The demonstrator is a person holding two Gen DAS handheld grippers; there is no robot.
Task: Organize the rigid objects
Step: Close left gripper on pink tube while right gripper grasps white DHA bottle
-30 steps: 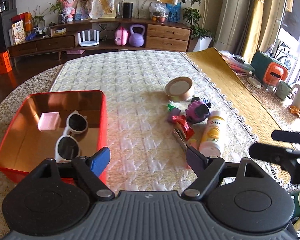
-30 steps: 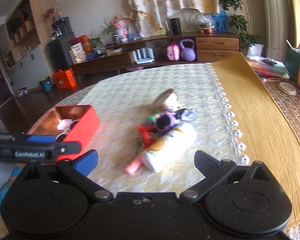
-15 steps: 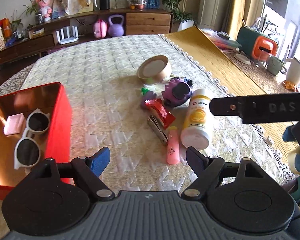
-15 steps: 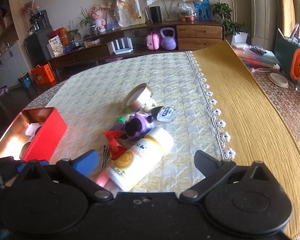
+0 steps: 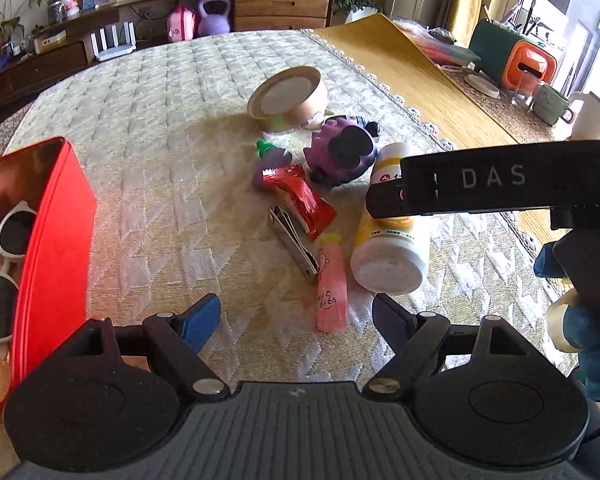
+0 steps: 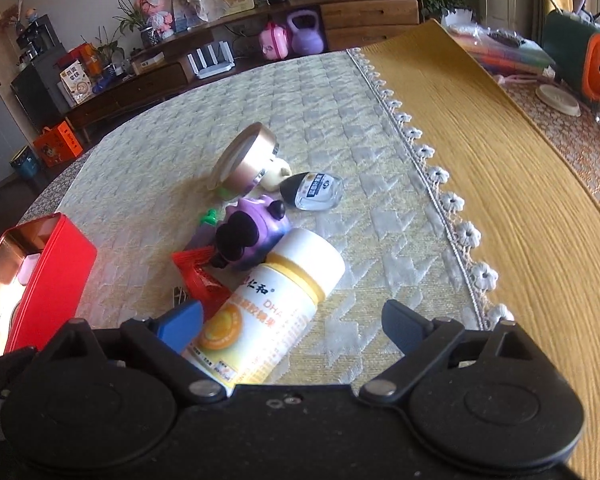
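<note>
A pile of small objects lies mid-table: a white-and-yellow bottle (image 6: 268,308) on its side, a purple toy (image 6: 252,236), a red wrapper (image 5: 300,200), a metal clip (image 5: 294,244), a pink tube (image 5: 332,288), a gold round tin (image 5: 288,98) and a small clear bottle (image 6: 314,190). A red tin box (image 5: 56,240) at the left holds white sunglasses (image 5: 4,264). My left gripper (image 5: 296,316) is open and empty, just short of the pink tube. My right gripper (image 6: 292,324) is open, with the bottle lying between its fingers.
A yellow runner (image 6: 500,140) with a lace edge covers the table's right side. A green-and-orange case (image 5: 512,60), mugs (image 5: 548,100) and a white jug stand at the far right. A low sideboard (image 6: 260,40) with a purple kettlebell is beyond the table.
Both grippers have moved closer to the pile. The right gripper has dropped low over the bottle, which now lies between its fingers. The red box has slid to the left edge of view.
</note>
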